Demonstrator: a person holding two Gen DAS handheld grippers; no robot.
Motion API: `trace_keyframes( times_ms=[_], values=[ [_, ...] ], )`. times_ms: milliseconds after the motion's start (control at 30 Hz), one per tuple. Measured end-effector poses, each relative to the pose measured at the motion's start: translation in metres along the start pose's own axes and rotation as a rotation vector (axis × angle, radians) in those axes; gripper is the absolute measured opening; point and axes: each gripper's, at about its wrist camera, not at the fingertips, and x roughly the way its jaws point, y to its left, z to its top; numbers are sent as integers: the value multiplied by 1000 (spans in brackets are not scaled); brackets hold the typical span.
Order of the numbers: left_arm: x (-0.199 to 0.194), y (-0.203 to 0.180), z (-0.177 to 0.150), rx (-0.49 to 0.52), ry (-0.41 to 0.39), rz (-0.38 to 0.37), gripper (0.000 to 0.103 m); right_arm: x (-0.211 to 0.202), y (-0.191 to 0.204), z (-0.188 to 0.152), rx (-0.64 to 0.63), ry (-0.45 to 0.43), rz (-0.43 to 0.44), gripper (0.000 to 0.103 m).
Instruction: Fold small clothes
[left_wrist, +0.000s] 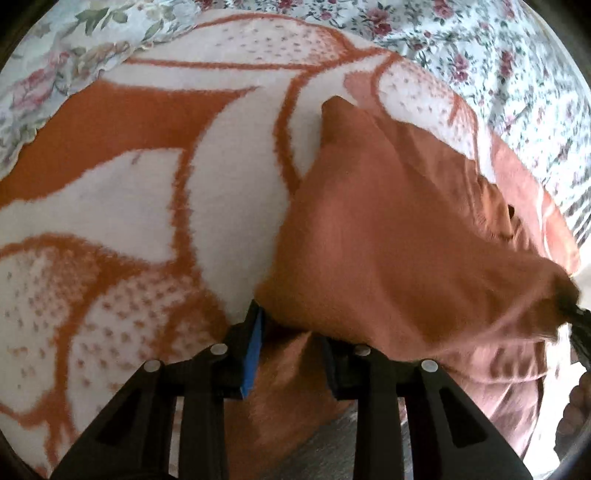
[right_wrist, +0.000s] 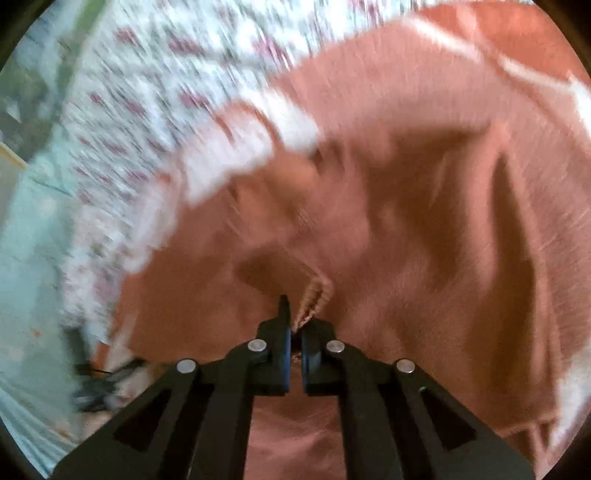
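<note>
A small rust-orange garment (left_wrist: 399, 229) hangs lifted above an orange-and-white patterned blanket (left_wrist: 147, 192). My left gripper (left_wrist: 291, 332) is shut on the garment's near edge; its blue-padded finger (left_wrist: 255, 354) shows at the left and the cloth bunches between the jaws. My right gripper (right_wrist: 295, 332) is shut on a ribbed hem of the same garment (right_wrist: 406, 221), which fills that blurred view. The right gripper's tip also shows in the left wrist view (left_wrist: 576, 314), at the garment's far right corner.
A white floral bedsheet (left_wrist: 480, 48) lies beyond the blanket and also shows in the right wrist view (right_wrist: 155, 85). A pale green surface (right_wrist: 29, 240) lies at the left. A hand (left_wrist: 576, 406) shows at the right edge.
</note>
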Motion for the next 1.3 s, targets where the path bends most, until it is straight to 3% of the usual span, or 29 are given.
trace_keyframes(
  times_ms=[100, 233, 367, 500, 700, 800, 867, 967, 1067, 1133, 1233, 1300],
  values=[
    [1, -6, 0, 23, -3, 5, 29, -36, -14, 7, 22, -61, -33, 5],
    [-2, -11, 2, 14, -21, 38, 29, -26, -55, 2, 82, 28, -143, 5],
    [-5, 15, 6, -119, -16, -19, 30, -21, -62, -8, 107, 43, -141, 5],
    [-5, 19, 5, -127, -9, -25, 30, -24, -48, -3, 73, 15, -85, 5],
    [-2, 19, 6, -130, 0, -15, 32, -1, -70, -1, 59, 115, -314, 5],
    [-3, 20, 3, -119, 0, -9, 32, -15, -49, -5, -21, 45, -403, 7],
    [-3, 19, 3, -114, 2, -6, 32, -22, -32, -9, -68, -9, -385, 7],
    [-1, 16, 6, -109, 6, 3, 32, -1, -10, -20, -175, 56, -278, 9],
    [-2, 13, 7, -83, 11, 23, 35, 33, -28, -26, -119, 177, -328, 6],
    [-5, 4, 5, -19, 17, 66, 35, 25, -43, -26, -32, 152, -279, 6],
    [-14, -11, -8, 102, 24, 111, 36, -4, -41, -30, -18, 106, -288, 14],
    [-22, -22, -23, 175, 39, 111, 42, -19, -39, -39, -23, 96, -243, 31]
  ],
)
